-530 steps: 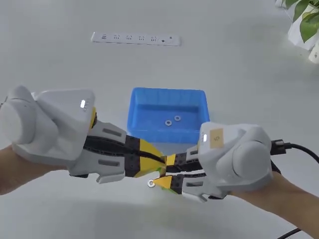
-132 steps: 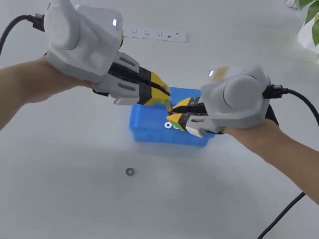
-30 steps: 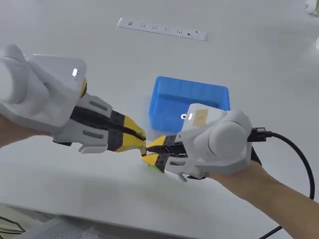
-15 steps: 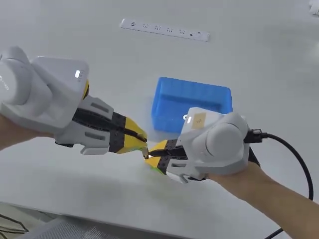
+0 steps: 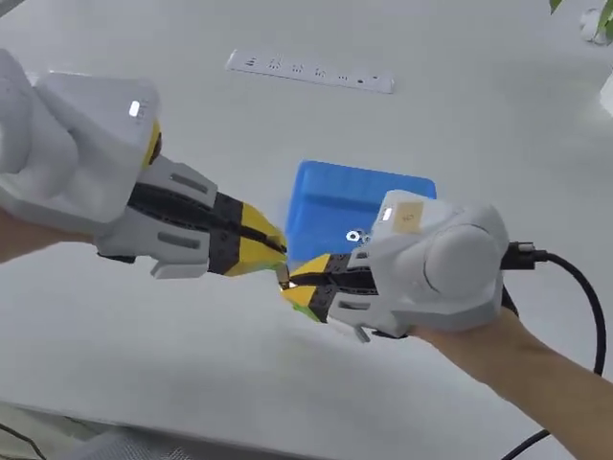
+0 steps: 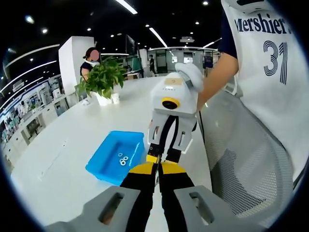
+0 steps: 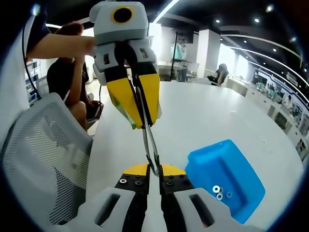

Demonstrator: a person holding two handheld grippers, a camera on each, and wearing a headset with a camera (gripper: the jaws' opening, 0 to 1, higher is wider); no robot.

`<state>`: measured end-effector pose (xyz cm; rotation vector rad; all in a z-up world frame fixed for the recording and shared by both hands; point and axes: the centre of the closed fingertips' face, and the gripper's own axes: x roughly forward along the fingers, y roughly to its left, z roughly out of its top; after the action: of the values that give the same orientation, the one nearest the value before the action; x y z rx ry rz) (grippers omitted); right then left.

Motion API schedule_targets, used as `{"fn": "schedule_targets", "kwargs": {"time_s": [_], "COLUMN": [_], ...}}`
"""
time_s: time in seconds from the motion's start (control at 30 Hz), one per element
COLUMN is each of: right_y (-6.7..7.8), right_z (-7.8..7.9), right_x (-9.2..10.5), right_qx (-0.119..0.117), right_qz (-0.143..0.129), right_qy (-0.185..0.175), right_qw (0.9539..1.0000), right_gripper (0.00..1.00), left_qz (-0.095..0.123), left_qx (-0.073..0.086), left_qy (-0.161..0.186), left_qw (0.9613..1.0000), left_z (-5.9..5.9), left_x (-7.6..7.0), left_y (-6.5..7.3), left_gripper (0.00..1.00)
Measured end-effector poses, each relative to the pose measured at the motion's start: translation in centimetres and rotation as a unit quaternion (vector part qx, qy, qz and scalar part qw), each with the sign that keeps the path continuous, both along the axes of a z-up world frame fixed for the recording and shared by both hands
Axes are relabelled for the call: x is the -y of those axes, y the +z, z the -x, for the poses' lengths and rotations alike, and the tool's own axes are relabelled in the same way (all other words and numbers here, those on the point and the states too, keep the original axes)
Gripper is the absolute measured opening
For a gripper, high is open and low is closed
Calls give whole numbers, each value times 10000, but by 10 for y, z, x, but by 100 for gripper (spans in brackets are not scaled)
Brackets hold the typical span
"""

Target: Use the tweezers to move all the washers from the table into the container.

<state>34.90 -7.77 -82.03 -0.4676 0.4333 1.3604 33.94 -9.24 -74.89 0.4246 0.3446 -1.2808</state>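
While two claws meet tip to tip above the table [image 5: 144, 326], one pair of tweezers [image 7: 148, 140] runs between them. The left claw [image 5: 276, 251] is clamped on the upper end, and the right claw [image 5: 290, 286] is pressed together around the tips. Whether the tips carry a washer cannot be told. One blue container [image 5: 326, 192] stands just behind the claws on the table, with three washers [image 6: 123, 159] lying in it. The right gripper view shows the thin silver tweezers plainly, while in the head view the yellow jaws hide them. The left gripper view lets all three washers be counted; the head view has them partly behind the right claw. One power strip [image 5: 308, 72] lies well beyond the container. 4.4 s ago both claws stood over the container; now they are on its near side, over the table.
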Motion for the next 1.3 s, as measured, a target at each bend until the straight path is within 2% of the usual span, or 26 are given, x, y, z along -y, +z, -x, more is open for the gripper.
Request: {"fn": "schedule_targets", "kwargs": {"time_s": [0.23,0.4,0.5,0.63,0.73,0.87,0.9,0.97,1.0,1.03,1.07,1.1,1.17,1.23,1.3], "right_y": [29,50,55,56,49,24,16,9,4,0,-4,-6,-10,-12,-9], "right_z": [-19,-40,-54,-73,-88,-106,-109,-114,-115,-115,-117,-117,-114,-113,-113], "right_x": [17,26,30,36,41,48,49,50,51,51,49,47,45,46,45], "right_qx": [344,651,759,849,804,630,503,457,414,401,367,358,289,319,254], "right_qz": [-149,-243,-249,-203,-164,52,71,109,175,234,234,237,237,286,163], "right_qy": [-261,-470,-564,-703,-837,-976,-1013,-1047,-1058,-1054,-1109,-1099,-1054,-1054,-1085], "right_qw": [9990,9965,9952,9937,9931,9932,9936,9934,9934,9933,9929,9930,9937,9935,9936], "right_gripper": [8,8,8,8,8,8,8,8,8,4,4,4,4,2,2], "left_qz": [-56,-114,-145,-176,-146,-183,-211,-201,-189,-171,-147,-109,-53,-155,-197], "left_qx": [368,643,752,812,763,529,479,417,332,289,280,226,159,118,98], "left_qy": [-244,-421,-507,-581,-605,-525,-527,-526,-470,-414,-380,-383,-374,-357,-362], "left_qw": [9990,9970,9958,9948,9951,9970,9972,9975,9982,9986,9988,9990,9992,9992,9991], "left_z": [-13,-29,-41,-61,-79,-98,-102,-105,-108,-111,-115,-114,-115,-116,-117], "left_x": [12,21,25,30,36,40,42,44,44,44,45,47,48,46,44], "left_y": [26,45,50,50,41,18,11,4,-1,-4,-6,-7,-9,-16,-20], "left_gripper": [6,6,6,6,6,6,6,6,6,6,6,6,6,6,6]}}
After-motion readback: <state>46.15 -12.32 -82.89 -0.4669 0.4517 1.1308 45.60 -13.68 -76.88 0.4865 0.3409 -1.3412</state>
